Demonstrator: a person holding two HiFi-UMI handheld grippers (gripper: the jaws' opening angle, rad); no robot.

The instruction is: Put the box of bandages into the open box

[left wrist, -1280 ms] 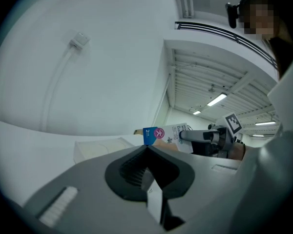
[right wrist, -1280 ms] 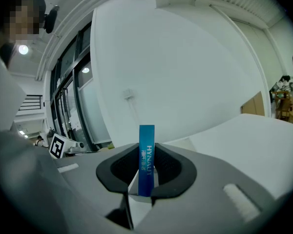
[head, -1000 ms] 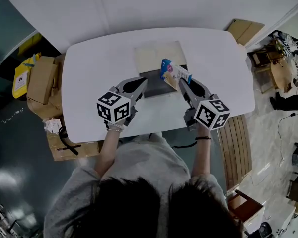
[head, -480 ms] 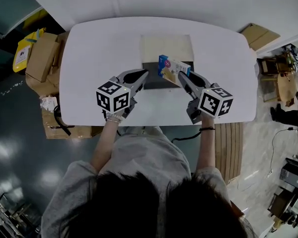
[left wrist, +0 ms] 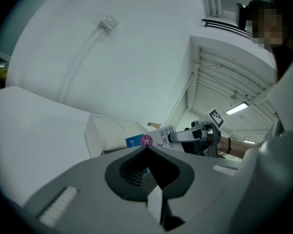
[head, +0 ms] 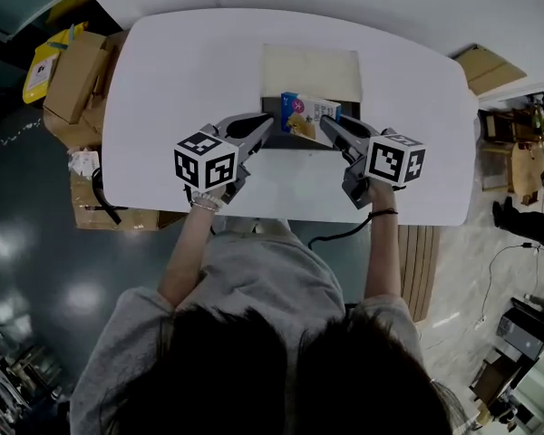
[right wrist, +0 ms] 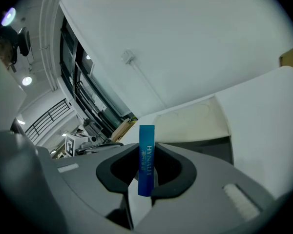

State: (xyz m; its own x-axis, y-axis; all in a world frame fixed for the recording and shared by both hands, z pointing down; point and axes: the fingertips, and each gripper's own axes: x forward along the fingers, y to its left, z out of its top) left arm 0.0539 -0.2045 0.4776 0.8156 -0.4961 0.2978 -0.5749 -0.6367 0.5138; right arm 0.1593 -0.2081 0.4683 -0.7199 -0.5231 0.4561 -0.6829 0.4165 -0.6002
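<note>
Since the earlier frames, both grippers have dropped toward the table [head: 163, 62]. The box of bandages [head: 306, 114] has tipped from a steep tilt to nearly level and now sits lower over the open box [head: 310, 66].

- **Floor, left of table:** a pile of cardboard boxes [head: 72, 80] with one yellow pack [head: 43, 62] against it. Exact box count isn't readable, and they're well clear of the work.
- **Left gripper [head: 266, 125]:** jaws closed tip to tip with nothing between them. The tip is just beside the open box's front left edge; I can't tell whether it touches.
- **Open box:** one, near the table's middle. Its pale lid is folded back flat, with the dark interior in front of it.
- **Box of bandages:** one, hanging over the rear right part of that dark interior with its long side running left-right. It's off the table, carried by one end, with nothing between it and the opening.
- **Right gripper [head: 327, 123]:** clamped on the narrow blue edge of the box of bandages.
- **Right of table:** one slatted wooden panel [head: 422, 261] on the floor and a flat cardboard piece [head: 490, 66] behind it. A black cable [head: 340, 236] trails from the right wrist.

**Counts:** two grippers with one marker cube each, and one table.

**Print:** "HYNAUT" in white on the blue edge. The left gripper view shows a pink round mark and a "2" on the face. The rest is too small to read.
</note>
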